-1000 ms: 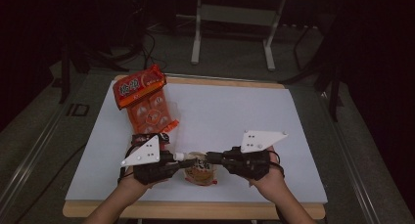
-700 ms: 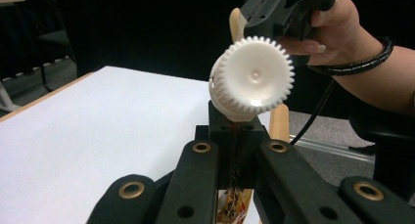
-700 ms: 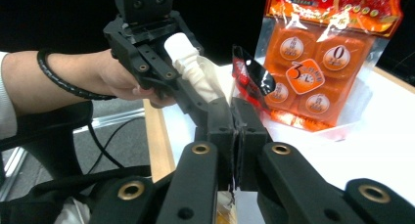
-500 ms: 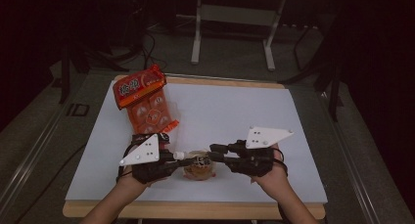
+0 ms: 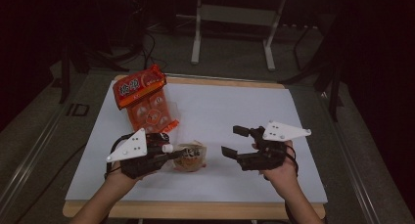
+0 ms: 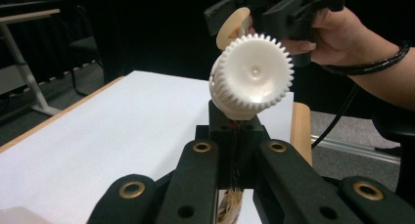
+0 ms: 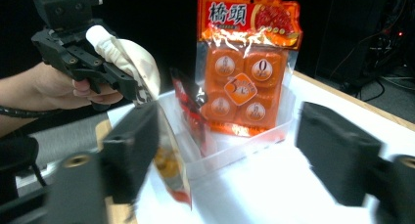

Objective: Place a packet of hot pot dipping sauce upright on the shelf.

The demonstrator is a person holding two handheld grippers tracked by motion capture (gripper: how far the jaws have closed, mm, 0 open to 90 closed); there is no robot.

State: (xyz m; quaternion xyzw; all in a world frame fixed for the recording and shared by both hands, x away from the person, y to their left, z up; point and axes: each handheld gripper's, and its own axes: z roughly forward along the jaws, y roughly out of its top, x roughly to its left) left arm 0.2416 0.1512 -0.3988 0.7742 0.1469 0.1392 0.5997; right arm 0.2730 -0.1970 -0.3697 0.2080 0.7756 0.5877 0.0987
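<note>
The left gripper (image 5: 169, 153) has its jaws clamped on the edge of a small clear snack packet (image 5: 191, 157) with brownish contents, which lies on the white table (image 5: 244, 111) near the front edge; the right gripper (image 5: 235, 142), well apart to the right, has just been opening its jaws, which stand wide with nothing between them; farther back a clear plastic tray (image 7: 235, 145) holds an orange sweets pack (image 5: 147, 99) showing round pieces.

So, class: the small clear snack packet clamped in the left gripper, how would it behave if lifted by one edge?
The snack packet probably droops: its thin crinkled film looks floppy. Likely light, being small. The left gripper pinches just one end, so it may swing.
</note>
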